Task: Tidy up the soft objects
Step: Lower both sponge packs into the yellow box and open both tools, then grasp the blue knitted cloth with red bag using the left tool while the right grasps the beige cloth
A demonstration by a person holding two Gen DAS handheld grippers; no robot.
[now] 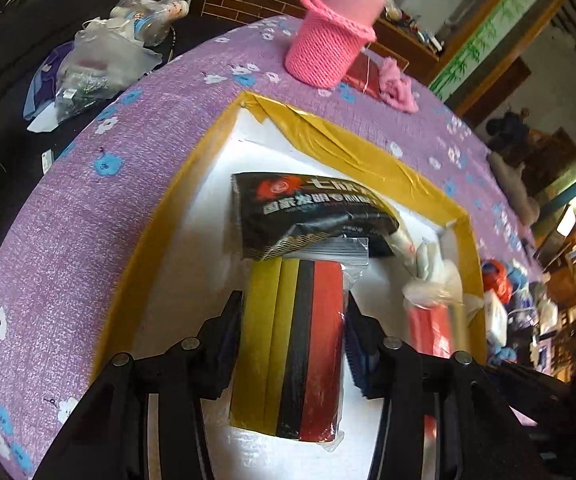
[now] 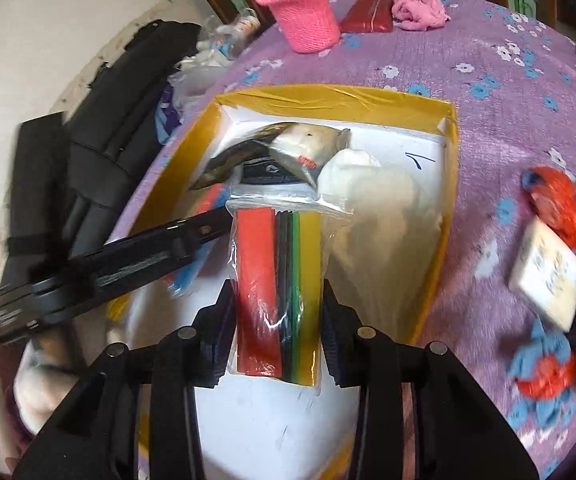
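**Ann:** Purple flowered bedspread (image 1: 68, 220) underneath, with a yellow-taped box (image 1: 367, 152) sitting on it. The left gripper (image 1: 292, 302) is clamped on a striped packet (image 1: 288, 360), held over the white floor of the box.

**Ben:** And the right gripper (image 2: 278, 286) has its jaws pressed against a second packet (image 2: 264, 320), also above the box. Both packets are coloured sheets in clear zip bags.

**Ann:** I'd say they're light and bendy, and that film looks slippery. Pinching across the stack's flat sides, as both grippers do, seems safest. Grab the loose bag top and it would probably slide.

**Ben:** Agreed. A black sachet (image 1: 307, 208) lies just ahead, touching the left packet's zip end, so space is tight.
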